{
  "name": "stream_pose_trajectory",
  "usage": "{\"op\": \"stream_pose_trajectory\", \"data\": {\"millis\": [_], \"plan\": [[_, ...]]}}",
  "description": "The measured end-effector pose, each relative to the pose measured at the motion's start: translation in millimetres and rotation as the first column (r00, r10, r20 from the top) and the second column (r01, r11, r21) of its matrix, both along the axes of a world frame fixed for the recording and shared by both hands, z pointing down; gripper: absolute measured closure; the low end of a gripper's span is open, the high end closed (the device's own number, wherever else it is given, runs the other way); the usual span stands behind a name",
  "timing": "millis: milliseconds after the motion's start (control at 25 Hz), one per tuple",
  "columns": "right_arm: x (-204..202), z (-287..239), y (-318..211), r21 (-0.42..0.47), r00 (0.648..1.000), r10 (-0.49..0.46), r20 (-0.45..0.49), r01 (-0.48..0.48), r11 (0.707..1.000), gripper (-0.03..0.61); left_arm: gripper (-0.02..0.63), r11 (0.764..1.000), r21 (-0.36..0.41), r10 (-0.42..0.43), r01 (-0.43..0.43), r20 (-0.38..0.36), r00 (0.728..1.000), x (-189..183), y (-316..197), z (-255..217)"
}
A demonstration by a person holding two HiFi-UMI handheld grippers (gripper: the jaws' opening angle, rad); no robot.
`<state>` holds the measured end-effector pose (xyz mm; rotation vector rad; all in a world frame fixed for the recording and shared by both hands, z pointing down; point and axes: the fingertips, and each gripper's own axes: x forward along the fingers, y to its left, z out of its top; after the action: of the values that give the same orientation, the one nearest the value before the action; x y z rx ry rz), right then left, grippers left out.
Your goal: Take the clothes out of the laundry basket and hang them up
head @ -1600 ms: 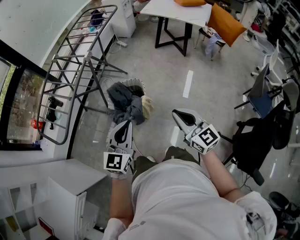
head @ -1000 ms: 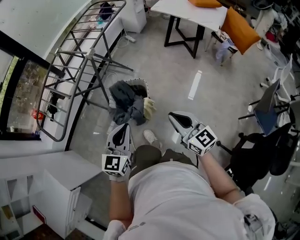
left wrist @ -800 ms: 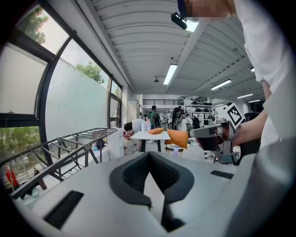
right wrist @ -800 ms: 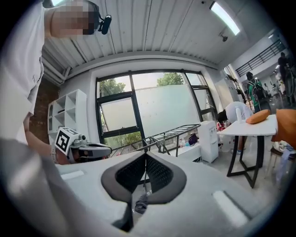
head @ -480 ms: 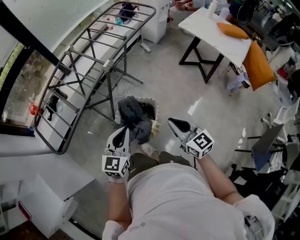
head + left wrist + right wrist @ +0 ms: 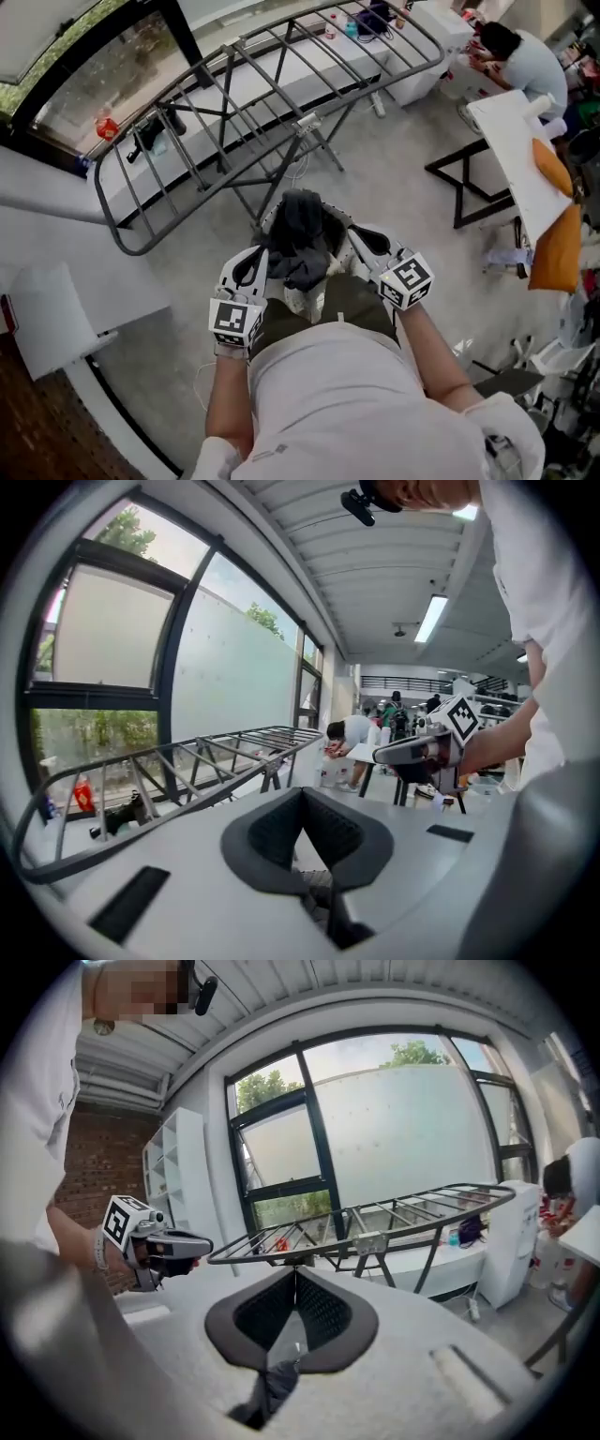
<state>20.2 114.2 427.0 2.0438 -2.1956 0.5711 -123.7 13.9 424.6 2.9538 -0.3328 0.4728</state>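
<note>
Stepping closer, I now have the laundry basket (image 6: pixel 269 219) and its dark clothes (image 6: pixel 302 242) just beyond and between my left tool (image 6: pixel 253 255) and right tool (image 6: pixel 362 236), equally near; both tools are fully closed, apparently empty.

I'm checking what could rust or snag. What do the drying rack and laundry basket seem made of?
Drying rack: likely thin metal tubing with a dark grey coating; slender straight bars, smoothly bent rim. Laundry basket: probably white plastic, matt; only a pale rim shows round the dark clothes, so that is uncertain.
</note>
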Motion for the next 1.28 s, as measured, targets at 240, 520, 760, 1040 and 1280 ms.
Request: {"op": "stream_pose_trajectory", "data": {"millis": [240,520,760,1040,1280], "plan": [[25,40,-79,-0.094,0.954,-0.299,-0.011,0.297,0.950,0.571,0.612,0.952,-0.031,-0.306,0.306,0.011,0.952,-11,-42,18],[46,109,-126,-0.225,0.831,-0.556,0.002,0.542,0.810,0.555,0.612,0.803,-0.062,-0.592,0.593,0.043,0.805,-13,-39,41],[50,186,-137,-0.355,0.702,-0.711,0.044,0.676,0.646,0.546,0.612,0.625,-0.089,-0.769,0.775,0.102,0.632,-22,-2,65],[44,293,-153,-0.513,0.609,-0.793,0.012,0.685,0.518,0.514,0.612,0.475,-0.115,-0.856,0.872,0.168,0.489,-47,24,106],[39,371,-160,-0.653,0.510,-0.858,-0.057,0.631,0.418,0.486,0.612,0.398,-0.152,-0.878,0.905,0.220,0.424,-71,44,134]]}}
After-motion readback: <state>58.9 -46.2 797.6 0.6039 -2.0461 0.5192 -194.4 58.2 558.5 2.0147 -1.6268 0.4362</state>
